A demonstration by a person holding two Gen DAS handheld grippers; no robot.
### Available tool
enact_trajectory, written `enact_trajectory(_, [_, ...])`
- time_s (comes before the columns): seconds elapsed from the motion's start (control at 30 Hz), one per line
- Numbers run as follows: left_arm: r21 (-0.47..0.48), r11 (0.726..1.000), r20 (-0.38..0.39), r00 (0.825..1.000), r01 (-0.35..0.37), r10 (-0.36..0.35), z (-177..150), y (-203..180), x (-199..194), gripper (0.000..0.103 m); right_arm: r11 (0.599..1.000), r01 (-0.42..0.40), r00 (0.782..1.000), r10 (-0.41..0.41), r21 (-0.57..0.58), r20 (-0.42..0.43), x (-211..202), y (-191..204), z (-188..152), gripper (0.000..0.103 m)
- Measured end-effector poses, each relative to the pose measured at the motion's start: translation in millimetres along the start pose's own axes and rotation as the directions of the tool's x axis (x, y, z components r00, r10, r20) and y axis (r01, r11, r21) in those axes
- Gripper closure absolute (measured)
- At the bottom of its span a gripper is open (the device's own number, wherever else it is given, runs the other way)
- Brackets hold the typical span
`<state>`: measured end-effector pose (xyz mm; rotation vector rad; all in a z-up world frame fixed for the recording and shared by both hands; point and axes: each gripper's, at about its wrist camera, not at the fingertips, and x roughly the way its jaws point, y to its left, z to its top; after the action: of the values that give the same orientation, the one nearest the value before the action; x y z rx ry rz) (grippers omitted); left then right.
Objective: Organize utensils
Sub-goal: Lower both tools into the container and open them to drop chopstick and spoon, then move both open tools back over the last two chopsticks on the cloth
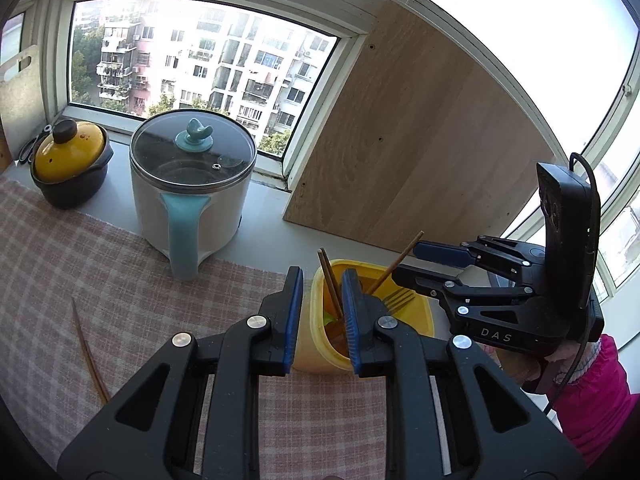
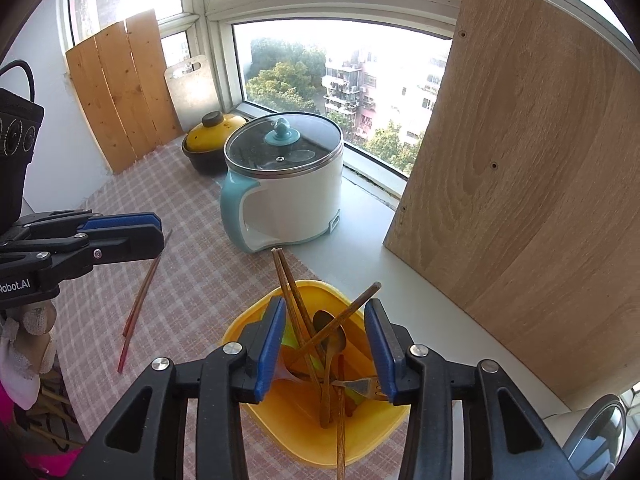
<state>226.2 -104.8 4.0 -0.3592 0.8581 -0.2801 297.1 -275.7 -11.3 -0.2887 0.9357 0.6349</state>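
A yellow utensil holder (image 2: 304, 424) stands on the checked cloth and holds wooden chopsticks (image 2: 292, 292), a spoon (image 2: 334, 340) and a fork (image 2: 360, 386). My right gripper (image 2: 326, 350) is open and empty just above the holder. In the left wrist view the holder (image 1: 320, 344) sits right behind my left gripper (image 1: 322, 322), which is open and empty. My right gripper (image 1: 416, 262) shows there at the right, over the holder. A loose pair of chopsticks (image 2: 140, 300) lies on the cloth to the left, also in the left wrist view (image 1: 90, 356).
A white and teal electric pot (image 2: 284, 188) with a glass lid stands behind the holder. A yellow-lidded clay pot (image 2: 212, 140) sits by the window. A large wooden board (image 2: 532, 200) leans at the right. Cutting boards (image 2: 124, 92) lean at the back left.
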Motion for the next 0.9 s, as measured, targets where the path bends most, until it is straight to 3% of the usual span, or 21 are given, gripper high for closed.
enact_trajectory(0.27, [-0.016, 0.999, -0.002, 0.999, -0.034, 0.034, -12.7, 32.3, -21.8, 0.085, 1.000, 0.003, 1.000, -0.003, -0.006, 0.020, -7.5, 23.3, -0.3, 0.045])
enact_trajectory(0.47, [-0.019, 0.994, -0.005, 0.994, -0.105, 0.105, -24.1, 75.8, -40.8, 0.085, 1.000, -0.003, 0.999, 0.003, -0.010, 0.045, -8.2, 45.5, 1.4, 0.035])
enact_trajectory(0.63, [-0.044, 0.984, -0.045, 0.984, -0.172, 0.170, -40.9, 124.8, -50.7, 0.085, 0.999, -0.022, 0.998, 0.024, -0.023, 0.054, -1.2, 69.3, 2.7, 0.025])
enact_trajectory(0.9, [-0.070, 0.964, -0.139, 0.960, -0.255, 0.244, -72.2, 192.7, -47.9, 0.085, 0.997, -0.055, 0.998, 0.057, -0.047, 0.035, 23.9, 110.4, -2.2, 0.019])
